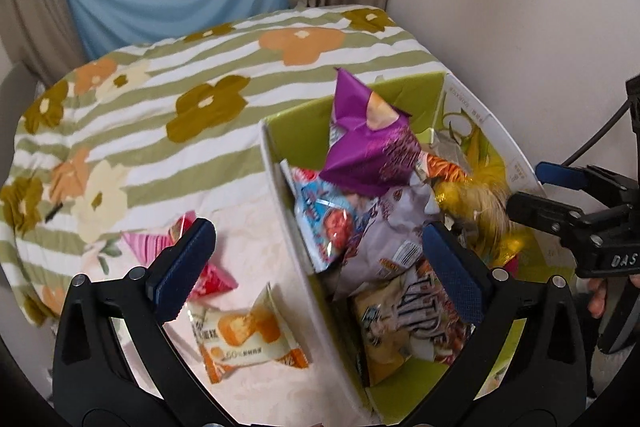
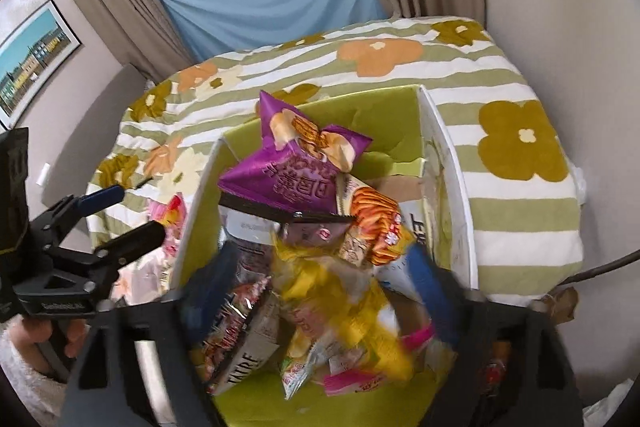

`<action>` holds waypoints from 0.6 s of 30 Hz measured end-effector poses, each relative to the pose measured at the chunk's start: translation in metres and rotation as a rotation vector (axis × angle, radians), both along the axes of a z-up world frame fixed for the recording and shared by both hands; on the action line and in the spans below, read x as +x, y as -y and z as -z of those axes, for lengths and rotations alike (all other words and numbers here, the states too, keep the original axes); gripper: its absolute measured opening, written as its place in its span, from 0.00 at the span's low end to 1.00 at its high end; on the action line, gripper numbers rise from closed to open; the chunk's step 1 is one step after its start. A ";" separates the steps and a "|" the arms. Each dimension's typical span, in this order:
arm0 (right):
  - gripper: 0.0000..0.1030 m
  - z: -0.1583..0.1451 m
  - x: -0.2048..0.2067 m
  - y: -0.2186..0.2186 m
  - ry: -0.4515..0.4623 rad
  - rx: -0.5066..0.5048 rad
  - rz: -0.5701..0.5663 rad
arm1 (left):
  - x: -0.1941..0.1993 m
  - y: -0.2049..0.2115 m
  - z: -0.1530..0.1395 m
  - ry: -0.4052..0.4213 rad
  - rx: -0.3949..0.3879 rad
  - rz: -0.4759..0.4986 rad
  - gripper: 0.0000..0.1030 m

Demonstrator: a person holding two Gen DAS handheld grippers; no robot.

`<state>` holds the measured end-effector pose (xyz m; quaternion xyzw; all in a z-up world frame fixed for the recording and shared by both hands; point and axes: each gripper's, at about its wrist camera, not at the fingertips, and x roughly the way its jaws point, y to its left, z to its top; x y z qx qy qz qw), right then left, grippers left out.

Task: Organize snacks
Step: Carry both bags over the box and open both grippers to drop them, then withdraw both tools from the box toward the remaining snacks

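A floral striped bedspread (image 1: pixel 168 75) fills the upper left of the left wrist view. At centre right a green-lined cardboard box (image 1: pixel 296 123) holds heaped snack packets, a purple foil bag (image 1: pixel 372 151) on top. The left gripper (image 1: pixel 316 259) gapes empty astride the box wall, an orange cake packet (image 1: pixel 248 339) lower left between its fingers. The right gripper (image 2: pixel 316 275) spreads wide over the heap, gripping nothing.

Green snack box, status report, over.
Left gripper open, right gripper open, both empty. Green cardboard box heaped with snacks. Orange-white cake packet and pink packet outside.
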<state>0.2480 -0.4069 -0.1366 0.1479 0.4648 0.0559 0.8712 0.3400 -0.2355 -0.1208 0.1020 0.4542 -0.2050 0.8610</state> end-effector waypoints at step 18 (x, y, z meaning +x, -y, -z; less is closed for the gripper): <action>0.90 -0.009 -0.045 -0.020 0.026 -0.049 -0.016 | -0.051 -0.049 -0.008 0.014 -0.029 -0.058 0.99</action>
